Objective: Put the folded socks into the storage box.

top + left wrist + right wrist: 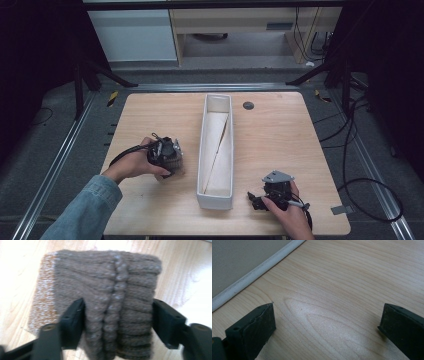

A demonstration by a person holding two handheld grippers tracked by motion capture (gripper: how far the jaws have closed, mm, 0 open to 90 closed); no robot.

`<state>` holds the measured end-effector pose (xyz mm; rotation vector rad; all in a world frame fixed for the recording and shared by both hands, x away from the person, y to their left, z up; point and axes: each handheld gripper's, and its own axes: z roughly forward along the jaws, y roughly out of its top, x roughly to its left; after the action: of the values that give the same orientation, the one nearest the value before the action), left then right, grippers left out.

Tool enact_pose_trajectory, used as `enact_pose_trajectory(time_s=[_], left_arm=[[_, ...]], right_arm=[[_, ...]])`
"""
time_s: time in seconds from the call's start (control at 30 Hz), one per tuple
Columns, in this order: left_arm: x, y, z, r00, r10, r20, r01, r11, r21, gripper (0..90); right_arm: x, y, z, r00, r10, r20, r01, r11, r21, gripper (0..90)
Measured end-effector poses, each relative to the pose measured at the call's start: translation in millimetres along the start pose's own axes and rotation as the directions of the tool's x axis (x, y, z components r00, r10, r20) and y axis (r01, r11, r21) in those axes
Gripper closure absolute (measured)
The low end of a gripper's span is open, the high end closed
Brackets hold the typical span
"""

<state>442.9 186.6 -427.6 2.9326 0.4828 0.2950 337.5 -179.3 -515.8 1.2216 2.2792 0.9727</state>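
Left gripper (117, 315) pointing down at folded brown knit piece (105, 290) lying on wooden table (280, 145), left of long white fabric bin (216, 197). Jaws straddle knit, pads right up against both sides, looks like pinching it. Right gripper (327, 322) near front right of table, beside bin corner, jaws spread wide, just bare wood between them.
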Motion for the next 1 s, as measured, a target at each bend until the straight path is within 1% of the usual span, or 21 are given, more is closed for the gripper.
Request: enact_pose_trajectory(time_s=[0.07, 0.13, 0.37, 0.5, 0.63, 0.7, 0.77, 0.87, 0.93, 1.0], left_arm=[[0.7, -0.4, 0.5, 1.0, -0.005, 0.006, 0.005, 1.0, -0.002, 35.1], [0.7, -0.5, 0.7, 1.0, -0.001, 0.005, 0.001, 1.0, -0.001, 36.5], [0.3, -0.9, 0.2, 1.0, -0.003, -0.003, 0.003, 1.0, 0.004, 49.0], [3.3, -2.5, -2.1, 0.9997, -0.025, 0.009, 0.025, 0.9996, -0.012, 56.6], [6.0, -4.1, -5.9, 0.9991, -0.038, 0.021, 0.038, 0.999, -0.022, 62.3], [7.7, -5.8, -8.0, 0.9985, -0.049, 0.024, 0.05, 0.9982, -0.033, 63.8], [8.8, -6.6, -9.6, 0.9984, -0.052, 0.024, 0.053, 0.9979, -0.037, 64.9], [10.6, -9.4, -15.8, 0.9977, -0.063, 0.025, 0.064, 0.9965, -0.054, 65.7], [11.0, -9.6, -18.6, 0.998, -0.061, 0.018, 0.061, 0.9966, -0.055, 66.2], [12.5, -11.1, -26.3, 0.9978, -0.065, 0.012, 0.065, 0.9953, -0.071, 66.3]], right_arm=[[0.1, 0.0, -0.1, 1.0, 0.001, -0.001, -0.001, 1.0, 0.0, 0.4], [0.0, 0.0, 0.0, 1.0, 0.0, 0.001, 0.0, 1.0, 0.0, 0.4], [0.0, 0.0, 0.0, 1.0, 0.0, 0.001, 0.0, 1.0, 0.0, 0.4], [0.0, 0.0, 0.0, 1.0, 0.0, 0.001, 0.0, 1.0, 0.0, 0.4], [0.0, 0.0, 0.0, 1.0, 0.0, 0.001, 0.0, 1.0, 0.0, 0.4], [-0.1, 0.0, 0.0, 1.0, -0.002, 0.0, 0.002, 1.0, 0.0, 0.4], [-0.1, -0.1, -0.2, 1.0, -0.003, -0.001, 0.003, 1.0, 0.001, 0.4], [-0.2, -0.1, -0.2, 1.0, -0.005, -0.001, 0.005, 1.0, 0.001, 0.4], [-0.2, -0.1, -0.2, 1.0, -0.005, -0.001, 0.005, 1.0, 0.001, 0.4], [-0.2, -0.2, -0.2, 1.0, -0.005, -0.002, 0.005, 1.0, 0.001, 0.4]])
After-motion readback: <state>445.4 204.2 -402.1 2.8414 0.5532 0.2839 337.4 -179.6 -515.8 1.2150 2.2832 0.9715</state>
